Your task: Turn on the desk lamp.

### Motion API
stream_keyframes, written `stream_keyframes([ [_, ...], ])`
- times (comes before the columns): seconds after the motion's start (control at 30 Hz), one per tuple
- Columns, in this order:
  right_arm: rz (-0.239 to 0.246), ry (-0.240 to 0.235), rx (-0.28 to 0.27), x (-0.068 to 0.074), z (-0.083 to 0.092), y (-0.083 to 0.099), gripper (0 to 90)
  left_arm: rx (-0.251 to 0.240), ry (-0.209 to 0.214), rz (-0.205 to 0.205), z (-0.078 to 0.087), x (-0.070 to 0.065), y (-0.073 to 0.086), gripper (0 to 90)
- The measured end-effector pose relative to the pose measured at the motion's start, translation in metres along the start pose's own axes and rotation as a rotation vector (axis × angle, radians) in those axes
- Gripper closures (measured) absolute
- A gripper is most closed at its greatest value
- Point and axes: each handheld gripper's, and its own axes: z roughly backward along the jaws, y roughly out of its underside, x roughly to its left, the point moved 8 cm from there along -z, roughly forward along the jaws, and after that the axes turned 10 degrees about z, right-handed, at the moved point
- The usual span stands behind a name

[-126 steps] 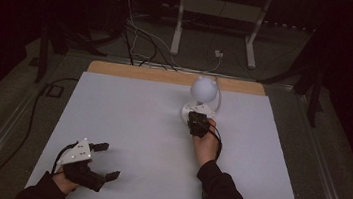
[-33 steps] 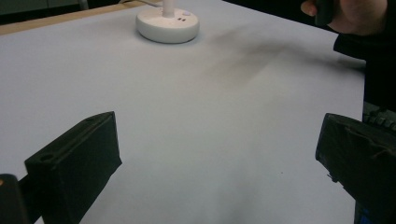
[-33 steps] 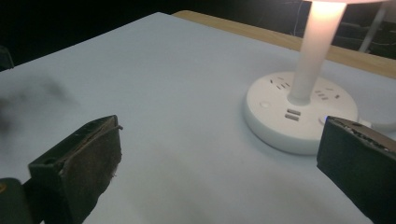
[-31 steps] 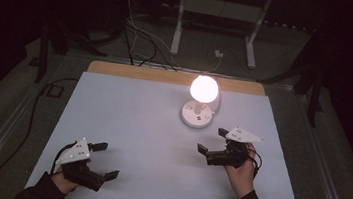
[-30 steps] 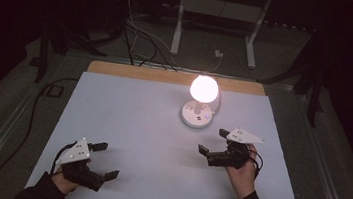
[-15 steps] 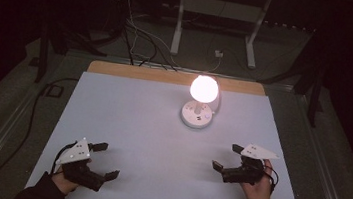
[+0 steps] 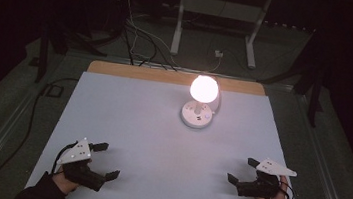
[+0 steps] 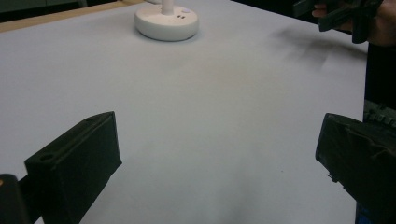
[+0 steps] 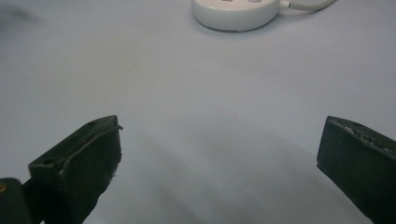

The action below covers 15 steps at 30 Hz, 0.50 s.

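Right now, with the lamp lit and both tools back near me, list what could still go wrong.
1. The lamp has a white cable running off its base; a tool reaching back in could snag it and drag the lamp.
2. The lit globe sits atop a thin stem, so a knock from the right tool might tip it.
3. The left tool rests near the table's front edge and could slip off.

lamp [image 7: 200, 102] | white, round base, globe bulb lit | upright | table's far middle
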Motion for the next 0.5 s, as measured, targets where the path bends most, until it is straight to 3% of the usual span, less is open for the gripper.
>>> stream_keyframes([
  [0.2, 0.045, -0.015, 0.039, 0.005, -0.009, 0.003, 0.0, -0.003, 0.004, 0.001, 0.0, 0.0, 0.0, 0.4],
  [0.5, 0.043, -0.029, 0.053, 0.006, -0.012, 0.005, 0.0, 0.002, -0.002, -0.001, 0.0, 0.0, 0.0, 0.4],
])
